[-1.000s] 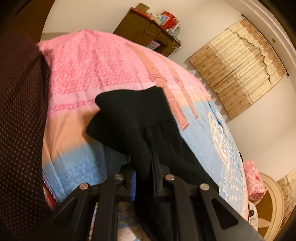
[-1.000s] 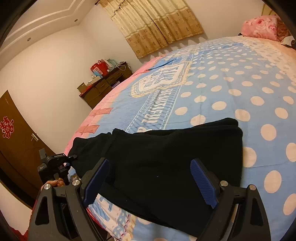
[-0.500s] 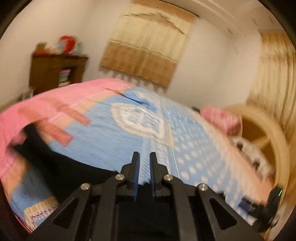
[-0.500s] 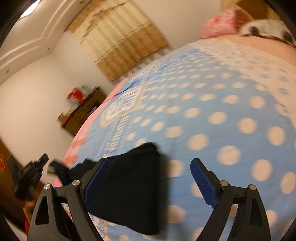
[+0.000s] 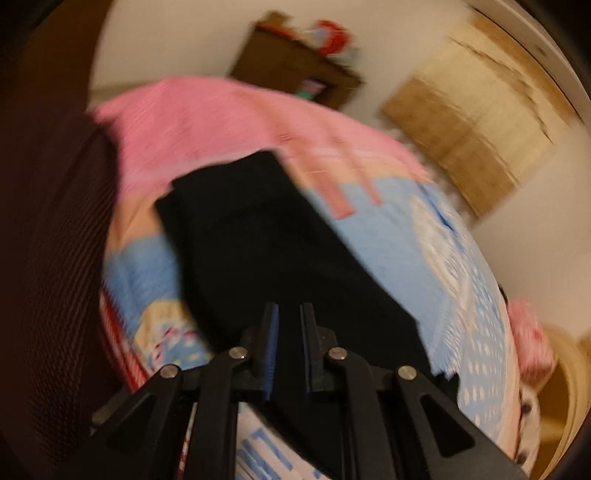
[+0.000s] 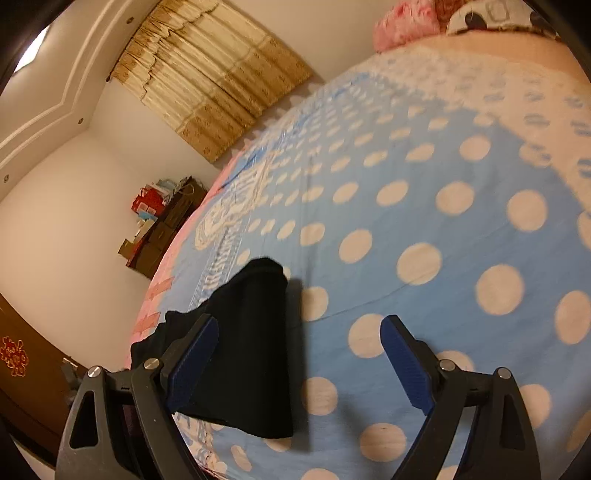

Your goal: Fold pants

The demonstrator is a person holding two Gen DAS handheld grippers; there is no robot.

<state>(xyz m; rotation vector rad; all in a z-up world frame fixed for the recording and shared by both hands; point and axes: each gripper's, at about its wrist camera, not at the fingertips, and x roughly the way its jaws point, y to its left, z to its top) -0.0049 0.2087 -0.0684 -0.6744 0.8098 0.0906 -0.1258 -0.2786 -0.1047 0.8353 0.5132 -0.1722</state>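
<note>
Black pants (image 5: 266, 251) lie folded in a long strip on the bedspread (image 5: 229, 118), running away from my left gripper. My left gripper (image 5: 288, 314) hovers over their near end with its jaws almost together; a narrow gap shows between the pads and I see no cloth pinched. In the right wrist view the pants (image 6: 251, 339) lie at the lower left, near the bed's edge. My right gripper (image 6: 299, 325) is wide open and empty above the bed, its left finger (image 6: 192, 354) over the pants.
The blue spotted bedspread (image 6: 461, 229) stretches far to the right. A pink pillow (image 6: 402, 22) lies at the head. A brown shelf (image 6: 159, 229) with boxes stands by the wall, a curtain (image 6: 214, 85) behind it. A dark dotted cloth (image 5: 55, 258) fills the left.
The left gripper let go of the pants' cloth, swung away and came back over them. The right gripper stayed open and swung right, so the pants now sit at its left.
</note>
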